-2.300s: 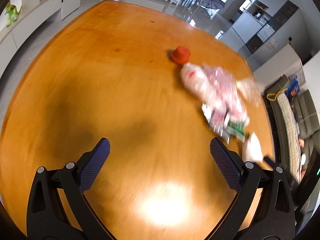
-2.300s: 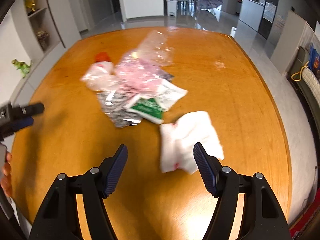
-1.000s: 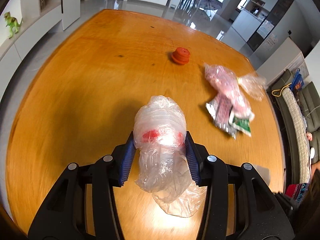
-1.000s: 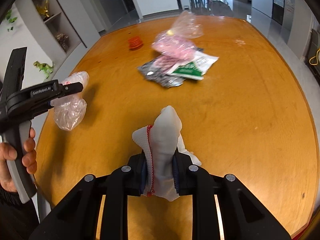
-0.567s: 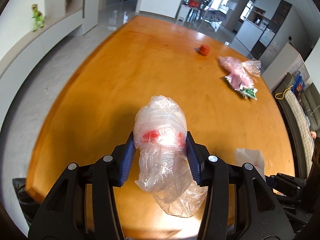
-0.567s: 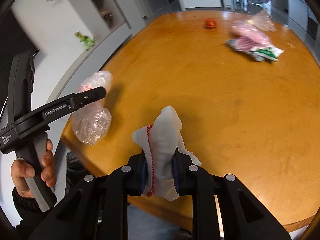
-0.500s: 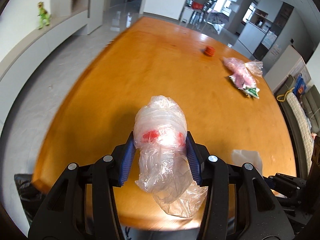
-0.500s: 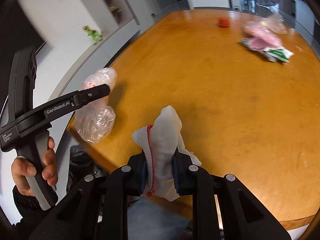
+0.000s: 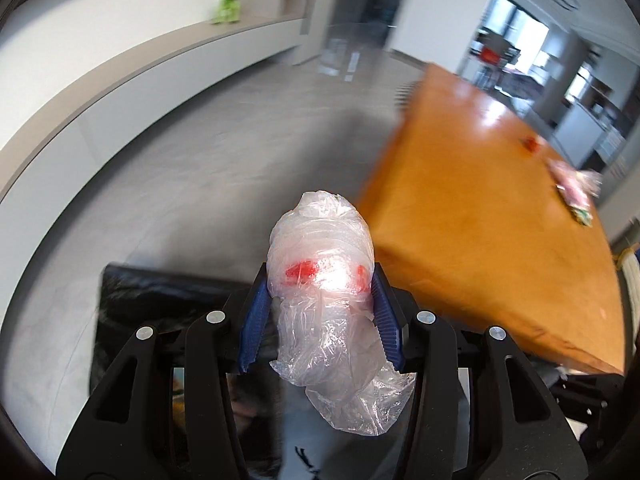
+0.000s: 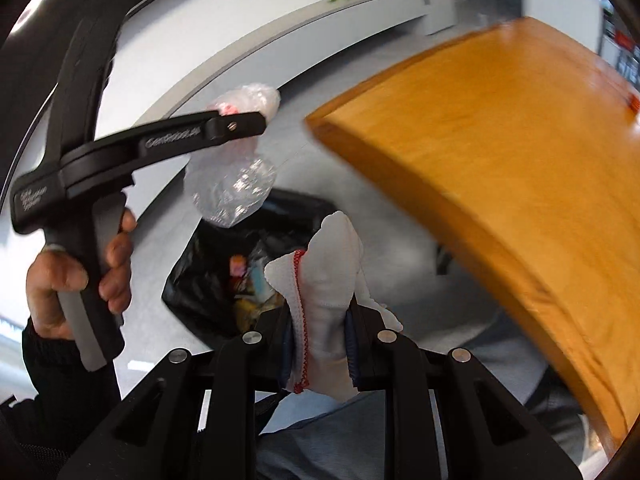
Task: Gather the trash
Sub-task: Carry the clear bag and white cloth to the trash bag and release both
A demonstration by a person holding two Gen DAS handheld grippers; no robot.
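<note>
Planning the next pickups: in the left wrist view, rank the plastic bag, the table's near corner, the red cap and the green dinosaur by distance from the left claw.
1. plastic bag: clamped in the left claw.
2. table near corner: just right.
3. red cap: far across the table, right.
4. green dinosaur: wall ledge, upper left; roughly as far as the cap, so uncertain.

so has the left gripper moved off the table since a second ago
Yes. The left gripper, shut on the plastic bag, swung left past the table edge and now hangs over the black trash bag on the floor.
</note>
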